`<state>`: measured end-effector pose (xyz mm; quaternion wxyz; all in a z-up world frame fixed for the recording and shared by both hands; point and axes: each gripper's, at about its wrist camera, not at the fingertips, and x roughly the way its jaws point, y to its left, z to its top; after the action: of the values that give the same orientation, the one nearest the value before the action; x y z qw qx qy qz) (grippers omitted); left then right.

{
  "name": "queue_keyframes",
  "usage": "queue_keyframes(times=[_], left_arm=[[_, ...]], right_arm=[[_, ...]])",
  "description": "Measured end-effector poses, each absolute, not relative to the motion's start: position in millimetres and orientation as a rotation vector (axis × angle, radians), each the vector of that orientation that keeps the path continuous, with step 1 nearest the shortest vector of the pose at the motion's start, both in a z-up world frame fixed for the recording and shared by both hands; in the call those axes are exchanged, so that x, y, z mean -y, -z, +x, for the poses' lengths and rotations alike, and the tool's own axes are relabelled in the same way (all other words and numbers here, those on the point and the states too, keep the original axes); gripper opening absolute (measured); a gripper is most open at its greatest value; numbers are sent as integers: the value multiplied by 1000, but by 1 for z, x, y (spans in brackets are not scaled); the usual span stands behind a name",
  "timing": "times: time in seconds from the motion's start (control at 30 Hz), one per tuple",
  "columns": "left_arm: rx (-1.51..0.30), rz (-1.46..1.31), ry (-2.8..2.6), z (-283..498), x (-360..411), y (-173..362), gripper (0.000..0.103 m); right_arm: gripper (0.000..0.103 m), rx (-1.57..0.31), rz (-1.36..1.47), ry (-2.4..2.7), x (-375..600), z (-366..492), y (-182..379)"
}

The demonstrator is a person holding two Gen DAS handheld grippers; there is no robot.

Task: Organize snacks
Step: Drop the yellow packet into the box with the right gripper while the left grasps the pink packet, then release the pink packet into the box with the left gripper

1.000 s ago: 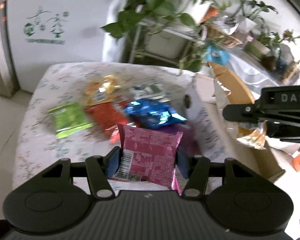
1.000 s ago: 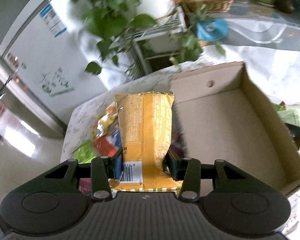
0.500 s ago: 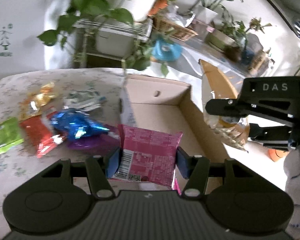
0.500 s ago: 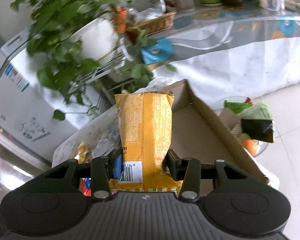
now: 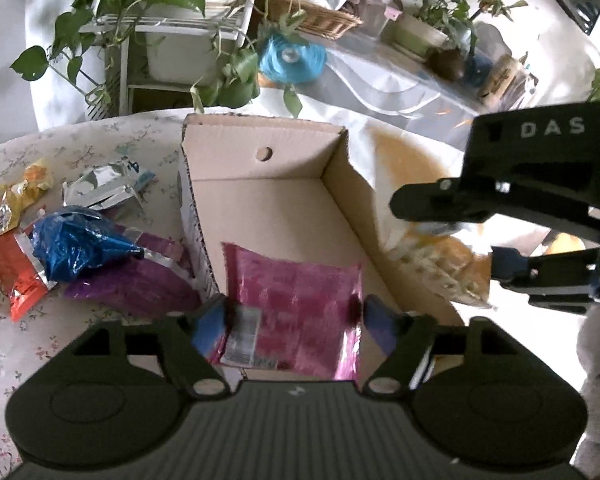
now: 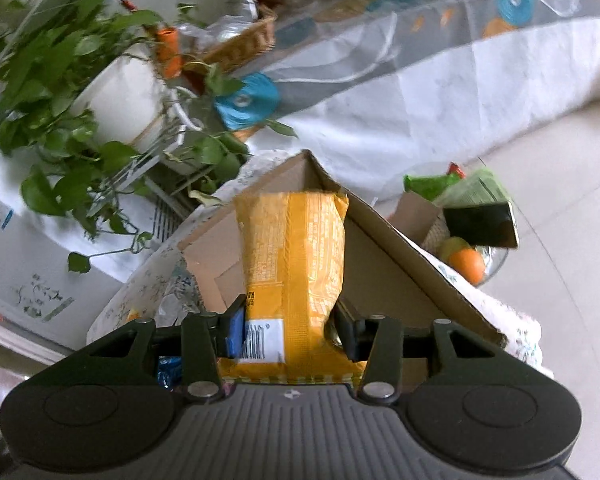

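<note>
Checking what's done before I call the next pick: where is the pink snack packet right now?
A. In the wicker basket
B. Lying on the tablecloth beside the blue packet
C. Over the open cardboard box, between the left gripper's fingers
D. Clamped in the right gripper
C: the pink snack packet sits over the cardboard box floor between the fingers of the left gripper, whose jaws have just been opening.

Pink snack packet blurred, over open cardboard box; yellow packet upright; other packets lying left of box.

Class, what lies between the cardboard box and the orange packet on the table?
In the left wrist view: a blue packet atop a purple packet, between box and orange packet.
</note>
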<state>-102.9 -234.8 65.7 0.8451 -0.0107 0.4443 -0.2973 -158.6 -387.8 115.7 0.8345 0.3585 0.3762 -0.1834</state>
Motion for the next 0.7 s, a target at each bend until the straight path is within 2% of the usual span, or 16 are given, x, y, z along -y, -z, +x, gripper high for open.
queue_keyframes(times=[0.07,0.13,0.33,0.7], left_arm=[[-928,-10,631,-102,233,-67,75],[-928,-13,630,-100,231,-69,82],[-914,-27,623,-91,212,-80,86],[-930,-20,508,-62,140,-82,87]], right_arm=[[56,-791,767,397,389,-159,-115],[60,-787,764,405,389,-160,-116],[66,-784,779,391,389,-159,-115],[70,-785,700,292,367,-144,-120]])
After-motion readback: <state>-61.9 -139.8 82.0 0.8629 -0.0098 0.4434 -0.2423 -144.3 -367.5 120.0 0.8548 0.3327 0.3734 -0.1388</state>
